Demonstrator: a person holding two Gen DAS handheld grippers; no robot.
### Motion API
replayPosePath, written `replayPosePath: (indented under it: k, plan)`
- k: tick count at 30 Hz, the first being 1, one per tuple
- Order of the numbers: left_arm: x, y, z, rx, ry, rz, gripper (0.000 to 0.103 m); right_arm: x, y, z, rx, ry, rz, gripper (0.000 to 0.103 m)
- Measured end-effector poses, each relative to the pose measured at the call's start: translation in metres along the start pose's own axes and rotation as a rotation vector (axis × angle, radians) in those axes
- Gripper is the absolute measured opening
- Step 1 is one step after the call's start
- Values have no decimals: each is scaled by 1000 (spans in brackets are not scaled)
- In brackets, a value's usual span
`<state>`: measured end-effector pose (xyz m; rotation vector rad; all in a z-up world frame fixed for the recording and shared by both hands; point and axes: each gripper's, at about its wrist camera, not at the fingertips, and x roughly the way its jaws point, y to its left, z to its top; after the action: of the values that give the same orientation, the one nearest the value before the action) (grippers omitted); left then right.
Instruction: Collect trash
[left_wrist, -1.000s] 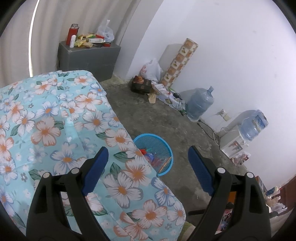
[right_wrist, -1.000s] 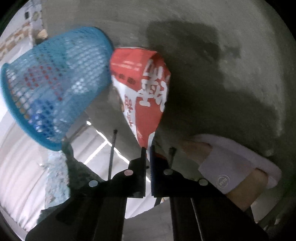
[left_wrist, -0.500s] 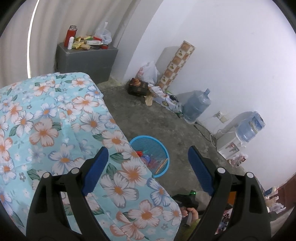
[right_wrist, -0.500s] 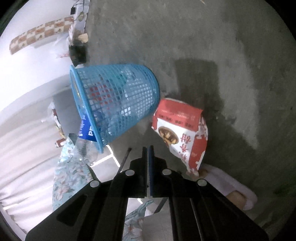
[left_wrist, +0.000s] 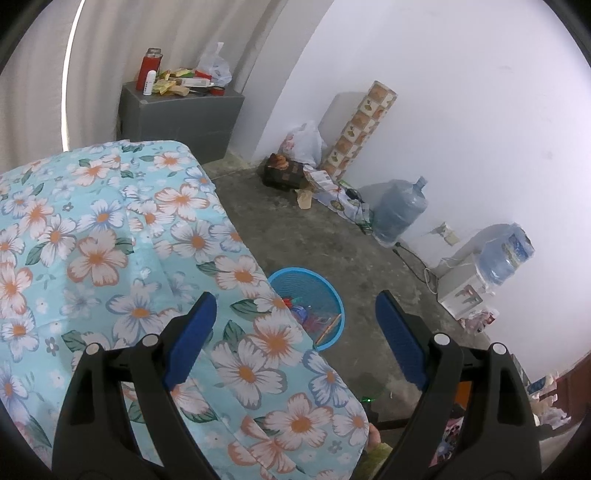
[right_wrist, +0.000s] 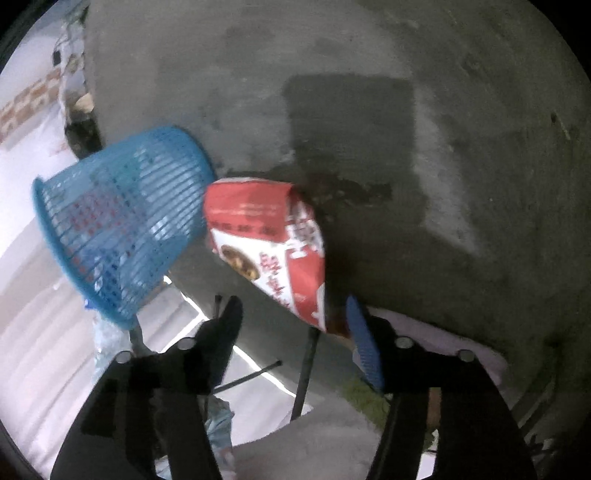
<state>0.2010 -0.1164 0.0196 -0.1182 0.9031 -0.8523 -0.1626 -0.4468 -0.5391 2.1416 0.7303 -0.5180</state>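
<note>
Concrete floor: blue basket holds some trash, red packet lies outside; right gripper gapes, gripping nothing, left gripper wide, empty.

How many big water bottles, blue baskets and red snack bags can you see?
Big water bottles: 2, one on the floor and one on the dispenser
Blue basket: 1
Red snack bag: 1
Total: 4
</note>
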Motion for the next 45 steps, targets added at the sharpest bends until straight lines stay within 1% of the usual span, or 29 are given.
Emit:
replayPosePath:
  k: [7,14,21,23,29,30,31,32,33,34,35,37,38,39,42,45]
  plan:
    - [3,-3,1,8,8,17,83,22,-13,10,46,39,57,73]
    - [5,-1,1,2,15,37,83,59,-11,11,57,85,67,75]
    - [7,-3,1,17,29,61,83,100,-12,6,70,140,36,76]
    - [8,-3,2,22,31,67,83,109,-12,5,70,153,42,76]
    - [10,-3,2,26,39,82,83,131,-9,3,55,157,32,75]
    - [10,-4,3,26,40,84,83,134,-10,1,57,150,31,74]
    - [10,-3,3,27,41,84,83,135,-10,1,54,138,30,69]
    - [10,-3,3,29,40,84,83,136,-8,0,43,129,36,67]
    - [10,-4,3,28,40,85,83,138,-6,0,35,125,39,60]
    - [10,-4,3,26,39,83,83,139,-5,-1,26,123,40,49]
    - [10,-3,3,25,39,82,83,139,-2,-1,15,125,40,45]
    - [10,-5,3,27,39,82,83,133,4,1,-8,123,38,29]
    - [10,-4,3,28,39,81,83,133,8,-1,-21,120,46,25]
    - [10,-4,3,26,39,81,83,132,13,-1,-33,120,54,18]
    - [12,-7,4,23,38,73,83,122,29,-5,-82,109,66,8]
    - [11,-8,4,15,32,55,83,102,50,-10,-146,86,81,4]
